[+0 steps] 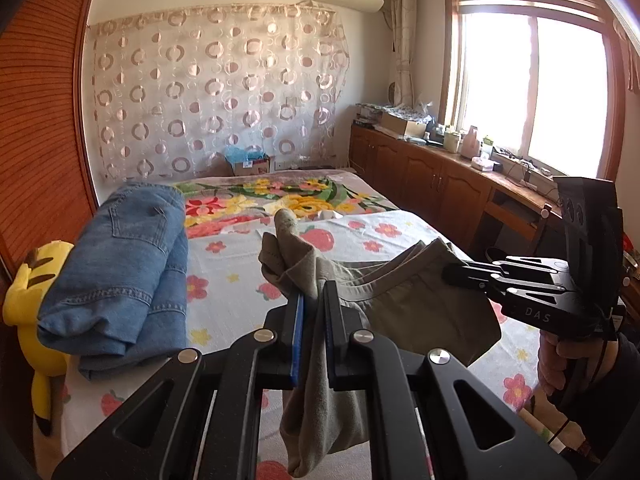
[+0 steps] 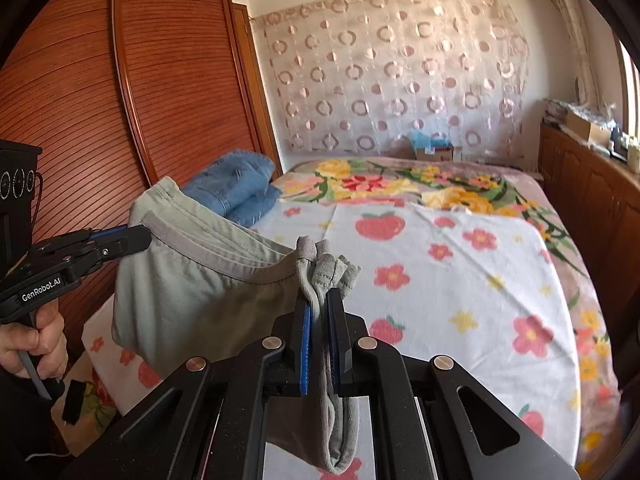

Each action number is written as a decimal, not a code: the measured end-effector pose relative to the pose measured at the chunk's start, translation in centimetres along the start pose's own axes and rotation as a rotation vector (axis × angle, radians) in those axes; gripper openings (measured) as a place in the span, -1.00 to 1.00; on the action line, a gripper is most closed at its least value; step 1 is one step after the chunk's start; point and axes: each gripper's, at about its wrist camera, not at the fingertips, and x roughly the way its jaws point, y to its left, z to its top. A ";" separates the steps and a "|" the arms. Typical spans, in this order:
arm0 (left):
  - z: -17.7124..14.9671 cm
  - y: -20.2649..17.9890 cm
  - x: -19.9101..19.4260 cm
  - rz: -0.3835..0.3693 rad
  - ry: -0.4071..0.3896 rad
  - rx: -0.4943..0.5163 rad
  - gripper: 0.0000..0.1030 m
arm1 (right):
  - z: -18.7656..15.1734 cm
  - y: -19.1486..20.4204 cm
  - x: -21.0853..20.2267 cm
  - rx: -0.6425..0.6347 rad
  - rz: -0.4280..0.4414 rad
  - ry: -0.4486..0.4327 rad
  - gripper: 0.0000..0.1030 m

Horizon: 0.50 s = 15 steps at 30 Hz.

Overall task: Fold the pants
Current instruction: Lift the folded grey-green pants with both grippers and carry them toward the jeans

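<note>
Grey-green pants [image 1: 400,304] hang in the air above the bed, stretched by the waistband between both grippers. My left gripper [image 1: 315,302] is shut on one bunched end of the waistband, with cloth drooping below its fingers. My right gripper [image 2: 319,310] is shut on the other bunched end. In the left wrist view the right gripper [image 1: 454,271] comes in from the right, clamped on the pants' edge. The right wrist view shows the pants [image 2: 192,280] sagging like a pouch, with the left gripper [image 2: 140,238] pinching their far corner.
Folded blue jeans [image 1: 120,272] lie at the bed's left side beside a yellow plush toy [image 1: 32,300]. The flowered sheet [image 2: 460,272] covers the bed. A brown wardrobe [image 2: 120,100] stands on the left and a low wooden cabinet [image 1: 432,184] with clutter under the window.
</note>
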 end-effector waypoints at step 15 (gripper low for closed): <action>0.6 2.2 -0.8 0.042 -0.035 -0.014 -0.80 | 1.9 1.3 1.3 -0.101 0.009 -0.032 -0.86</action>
